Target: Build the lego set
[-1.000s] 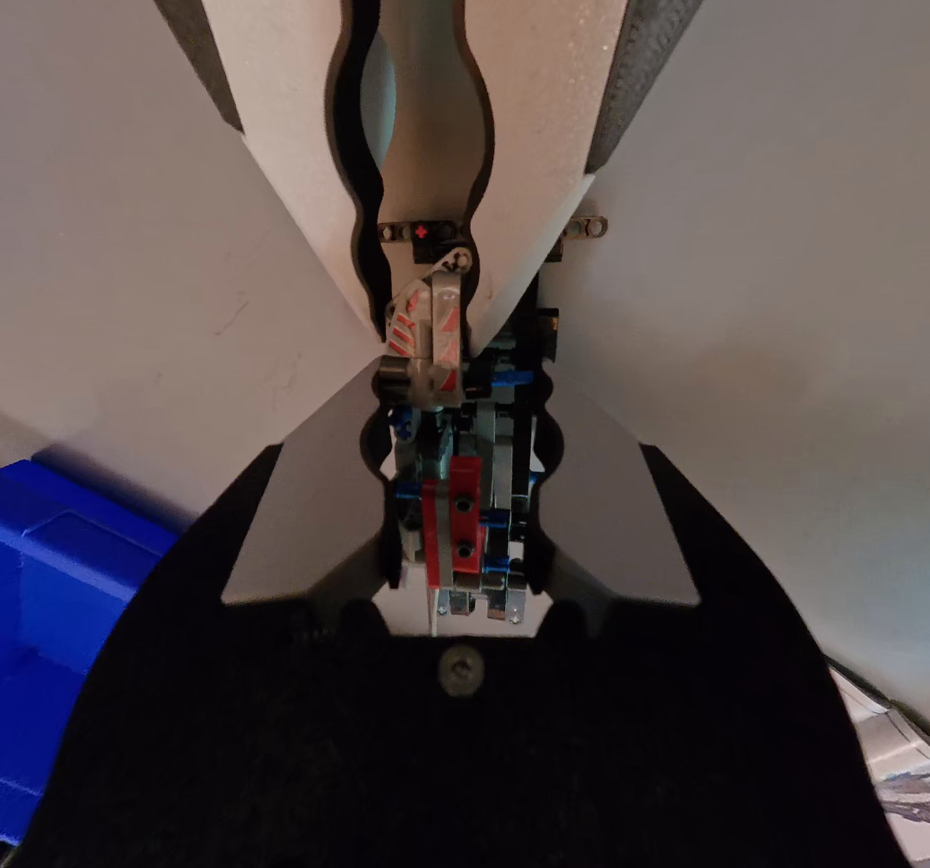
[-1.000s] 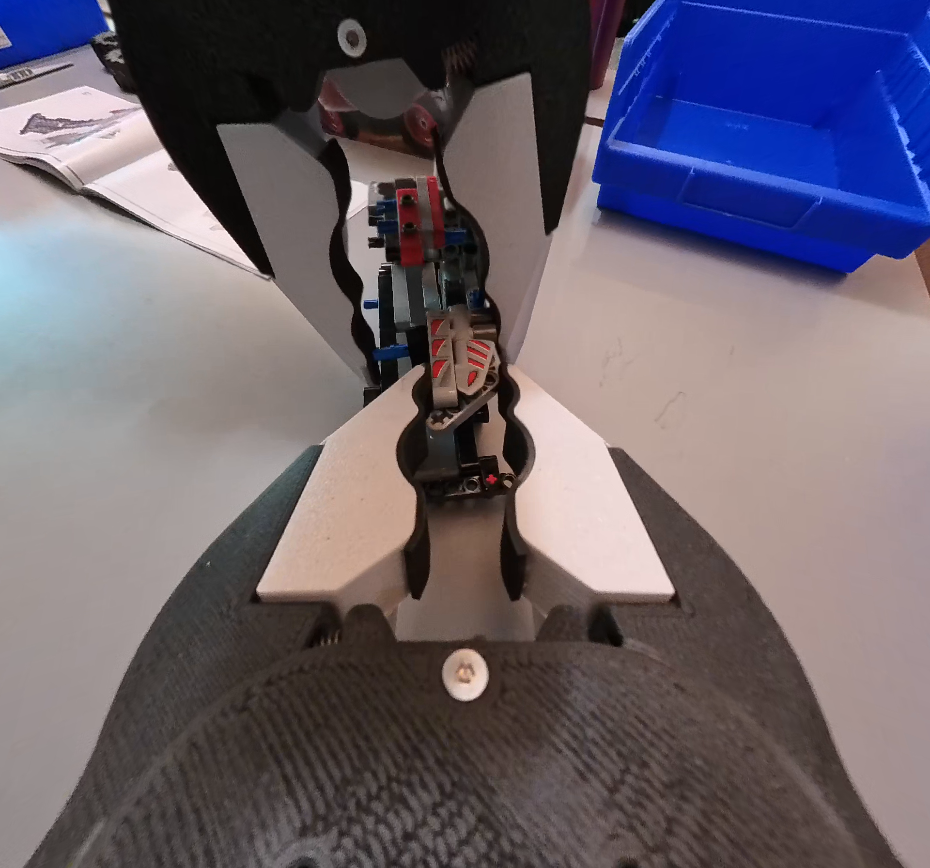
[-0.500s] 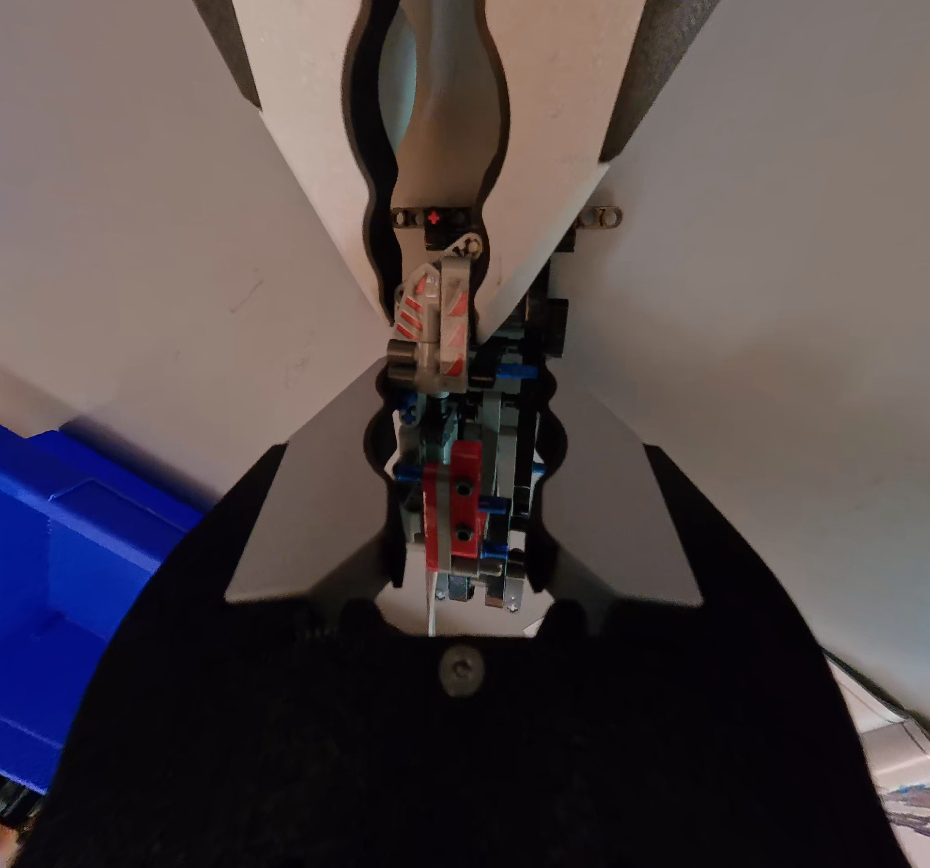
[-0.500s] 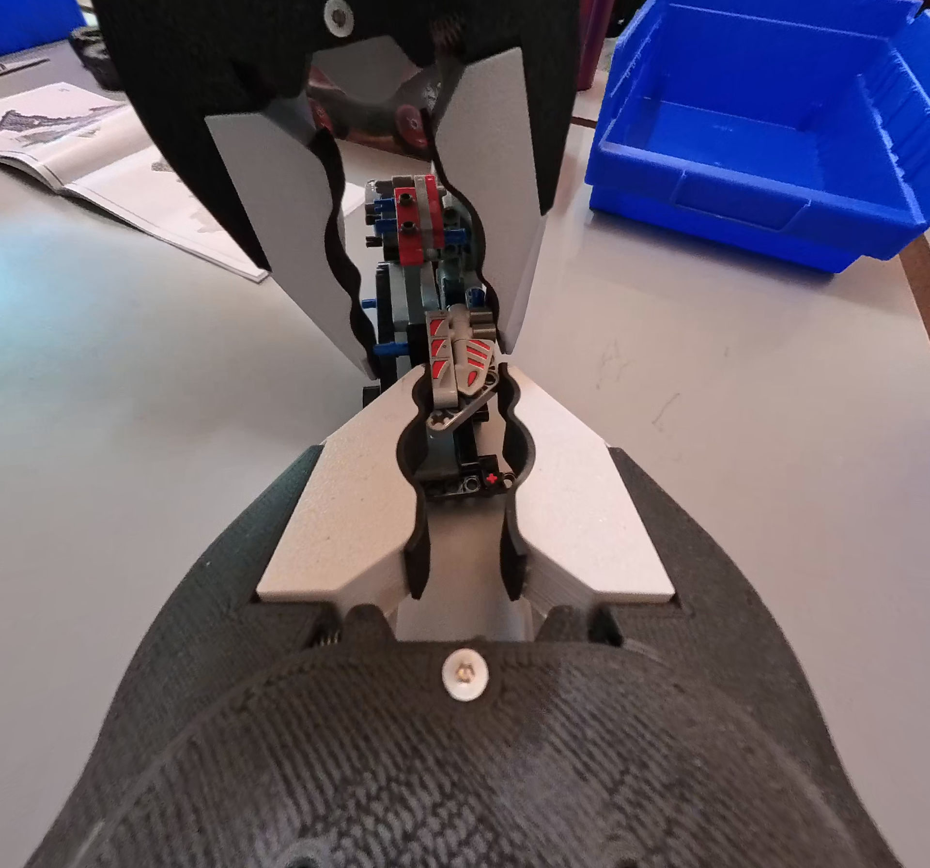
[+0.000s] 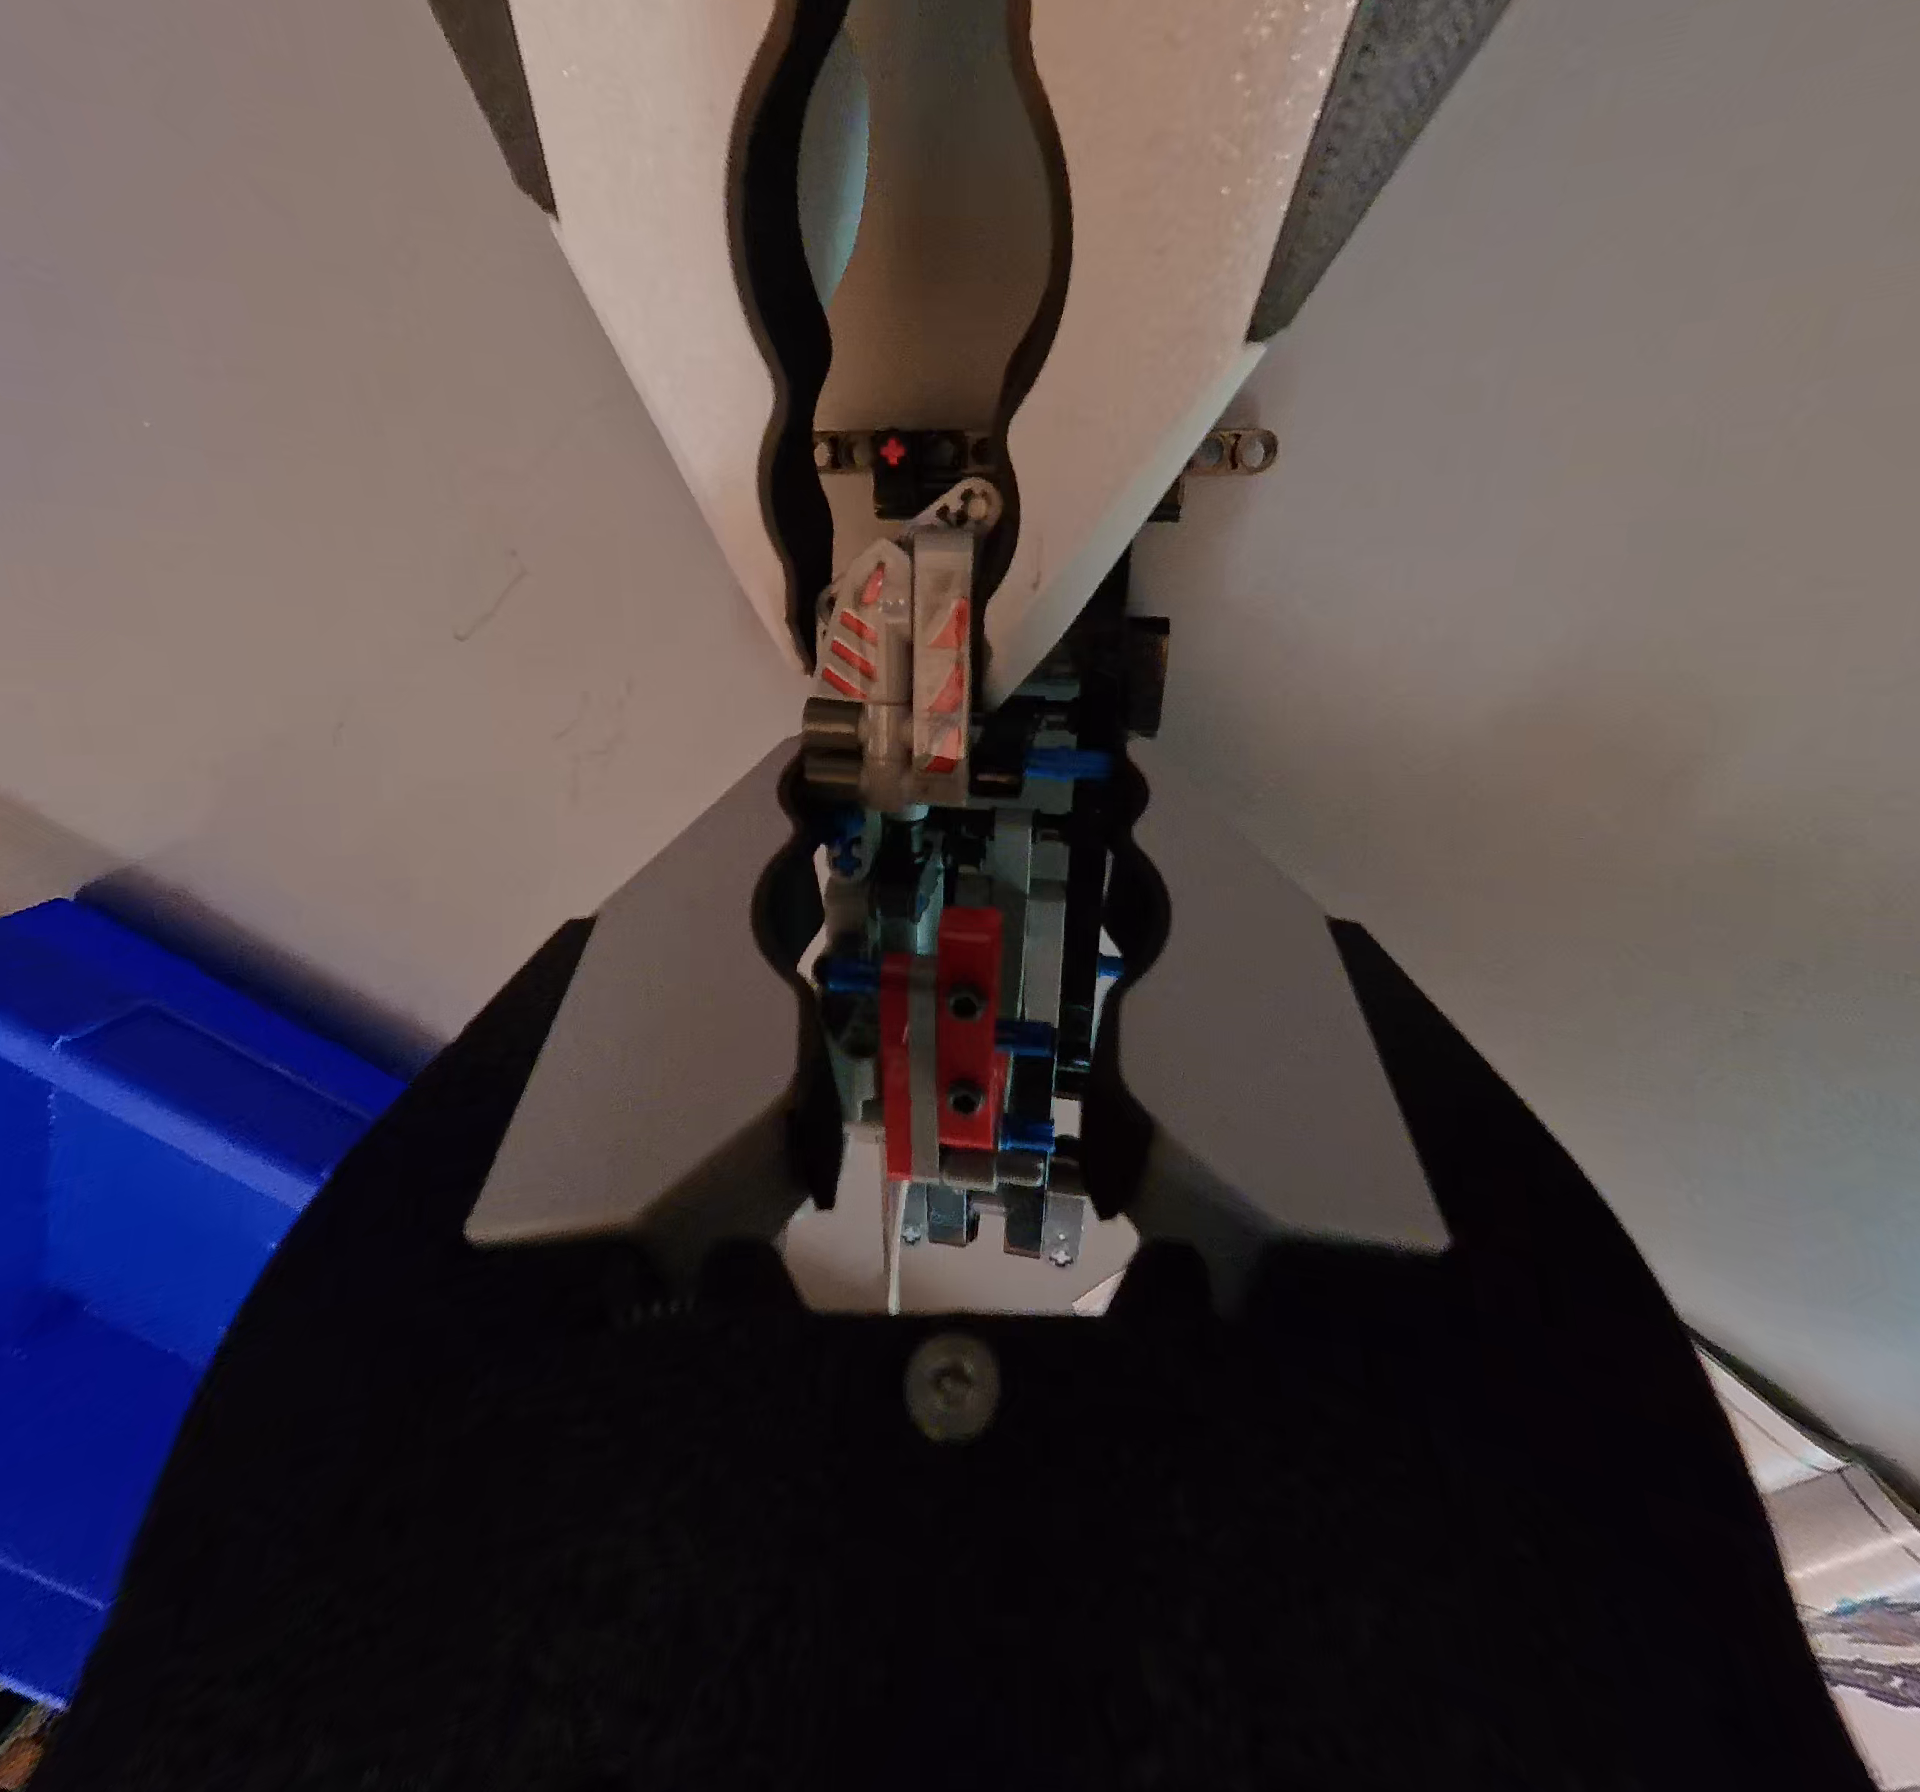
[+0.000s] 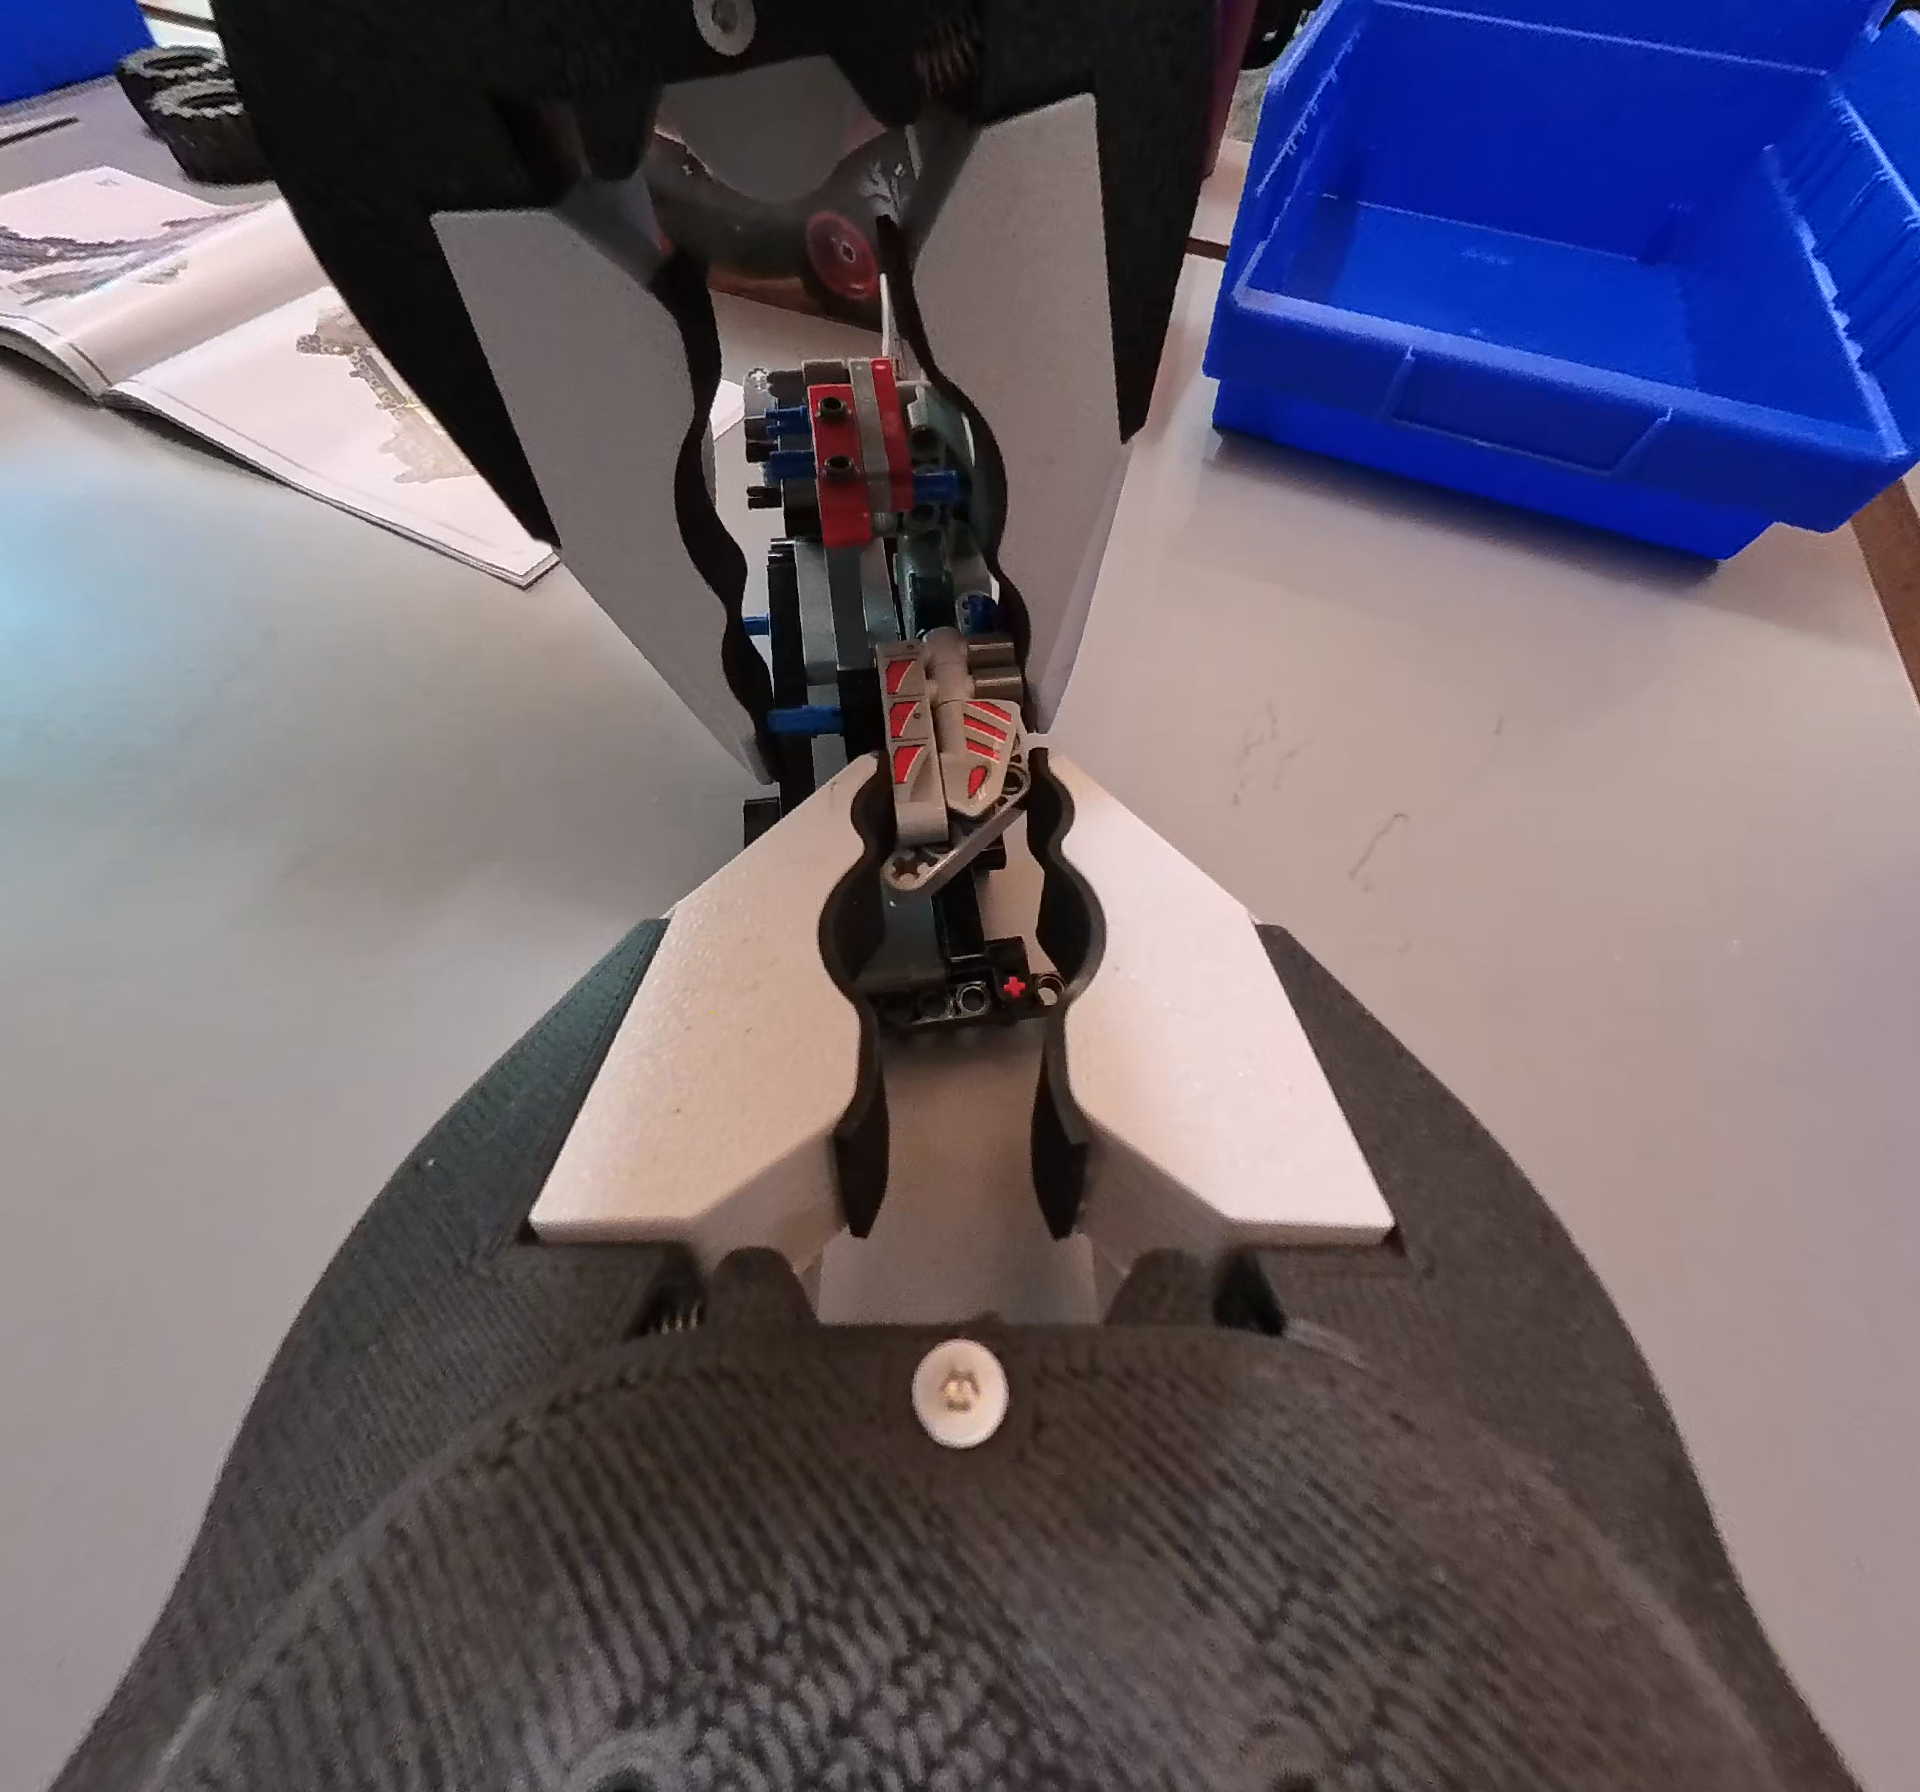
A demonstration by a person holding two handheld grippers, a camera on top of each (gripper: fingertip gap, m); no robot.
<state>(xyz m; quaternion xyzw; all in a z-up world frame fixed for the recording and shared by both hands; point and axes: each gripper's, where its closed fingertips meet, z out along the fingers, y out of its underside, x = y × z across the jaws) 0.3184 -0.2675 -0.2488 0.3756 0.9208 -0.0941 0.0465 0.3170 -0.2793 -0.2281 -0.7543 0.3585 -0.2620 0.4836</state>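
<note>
A narrow lego model (image 6: 862,475) of grey, black, red and blue pieces is held above the table between both grippers, which face each other tip to tip. My left gripper (image 5: 956,776) is shut on the end with the red beam (image 5: 945,1036). My right gripper (image 6: 945,776) is shut on the other end, around a grey panel with red stripes (image 6: 940,734). The right gripper (image 5: 904,682) comes in from the top of the left wrist view. The left gripper (image 6: 902,745) comes in from the top of the right wrist view. A black beam (image 6: 971,994) lies across between the right fingers.
A blue bin (image 6: 1558,267) stands on the grey table (image 6: 312,807) at the back right; it also shows in the left wrist view (image 5: 135,1171). An open instruction booklet (image 6: 260,360) lies at the back left. Black tyres (image 6: 187,111) sit behind it. My left and right fingertips are right by each other.
Both grippers keep their hold on the model. The left gripper and the model's red end have shifted slightly upward in the right wrist view.
</note>
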